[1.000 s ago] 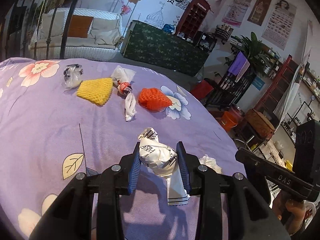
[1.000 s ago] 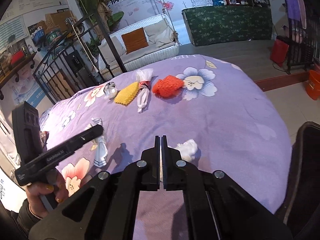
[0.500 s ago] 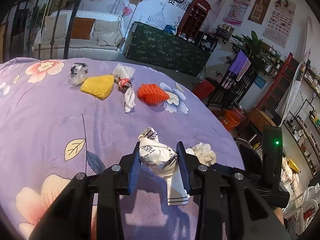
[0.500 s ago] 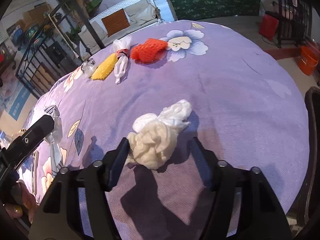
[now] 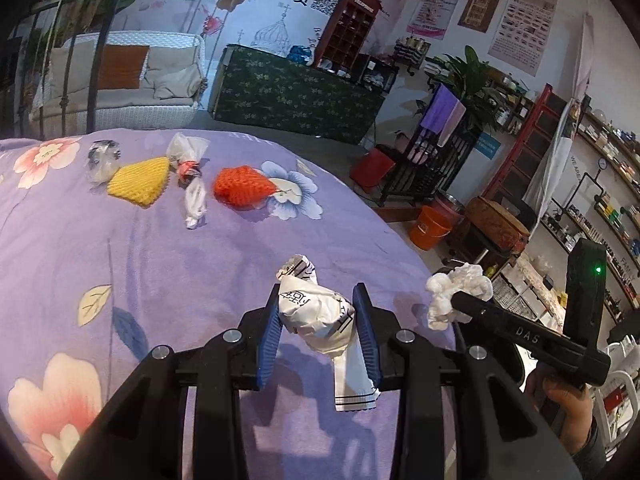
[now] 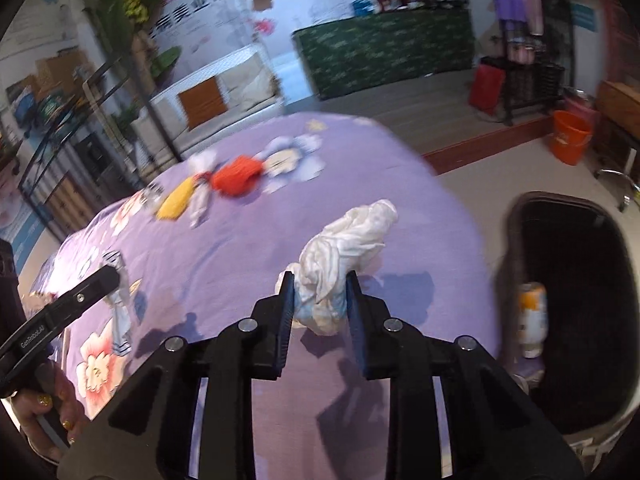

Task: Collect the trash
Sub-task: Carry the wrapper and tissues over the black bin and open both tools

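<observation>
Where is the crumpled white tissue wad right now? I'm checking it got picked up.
The crumpled white tissue wad sits clamped between the right gripper jaws, lifted over the purple floral tablecloth, left of the black bin in the right wrist view.

A purple flowered cloth covered the surface. Beyond it stood a white sofa with an orange cushion, a green-draped counter, a red shelf, a plant and an orange bucket, perhaps plastic.
</observation>
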